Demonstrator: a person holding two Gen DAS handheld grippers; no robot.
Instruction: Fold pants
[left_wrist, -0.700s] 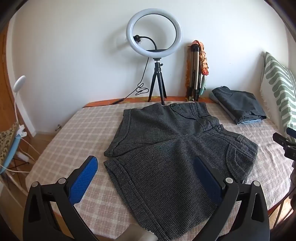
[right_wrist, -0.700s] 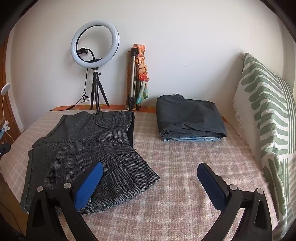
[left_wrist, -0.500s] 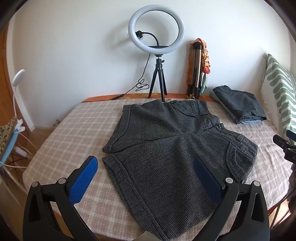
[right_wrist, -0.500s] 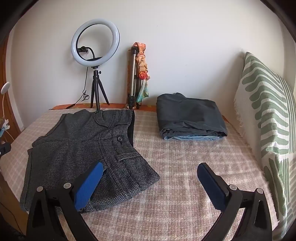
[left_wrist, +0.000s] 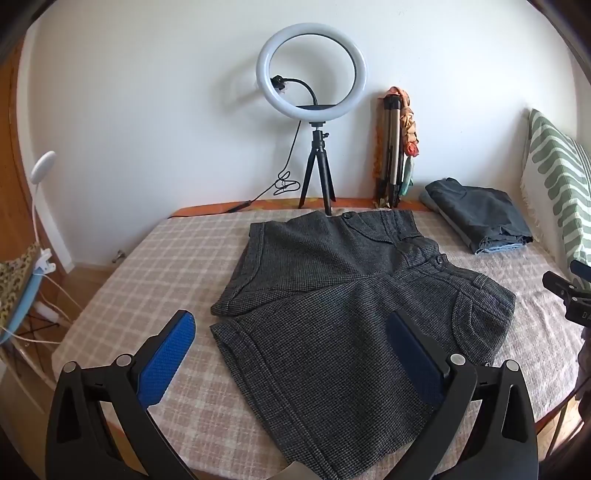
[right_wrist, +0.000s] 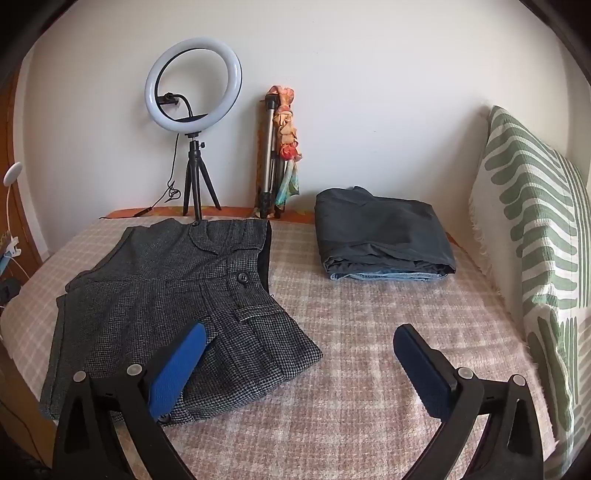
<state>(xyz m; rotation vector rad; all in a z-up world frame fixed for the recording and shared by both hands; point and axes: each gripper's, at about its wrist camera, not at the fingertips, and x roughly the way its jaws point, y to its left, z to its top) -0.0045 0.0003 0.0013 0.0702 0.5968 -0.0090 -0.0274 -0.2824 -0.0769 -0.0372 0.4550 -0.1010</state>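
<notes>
Left tool (left_wrist: 291, 350): black frame, two blue textured pads (left_wrist: 168, 360) spread wide apart, holding nothing, raised and level | Right tool (right_wrist: 297, 363): same black frame, blue pads (right_wrist: 177, 367) spread wide apart, holding nothing, raised; its black tip also shows at the left view's right edge (left_wrist: 567, 295)

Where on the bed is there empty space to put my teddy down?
Bare checked blanket lies in front of the folded dark pile, between the grey shorts and the striped pillow. Another bare strip runs left of the shorts to the bed's edge. The wall end is crowded: ring light, tripod.
</notes>
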